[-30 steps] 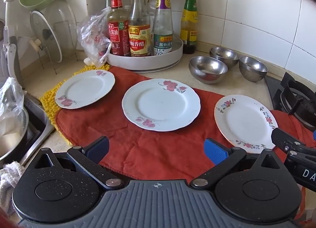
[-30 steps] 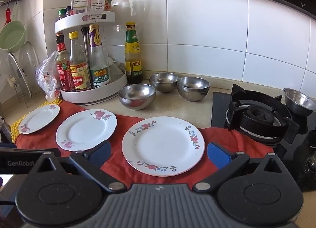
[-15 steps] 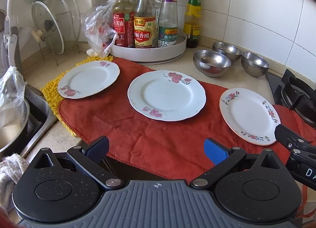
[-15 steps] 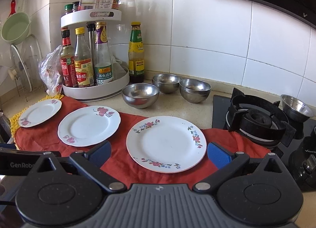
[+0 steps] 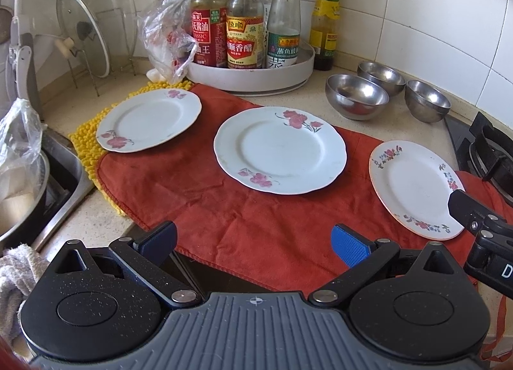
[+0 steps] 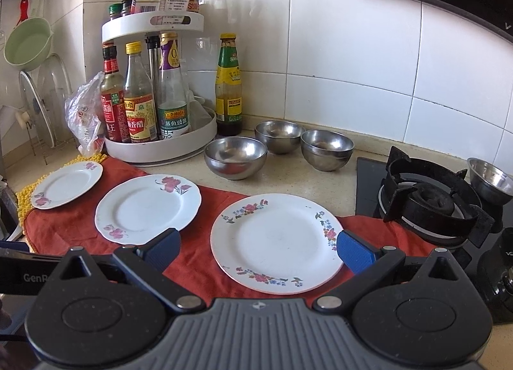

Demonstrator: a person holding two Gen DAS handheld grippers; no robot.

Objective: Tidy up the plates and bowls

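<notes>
Both grippers — left gripper, right gripper — gape wide, empty; three plates, apparently four steel bowls.

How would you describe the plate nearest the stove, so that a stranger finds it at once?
Start at the black gas stove and look left onto the red cloth. The first plate is it. Its rim has many small mixed flowers, while the other two plates carry only two big pink blooms.

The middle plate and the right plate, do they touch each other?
Apart. In the left wrist view, red cloth shows between the middle plate and the right plate; the right wrist view shows the same gap.
</notes>
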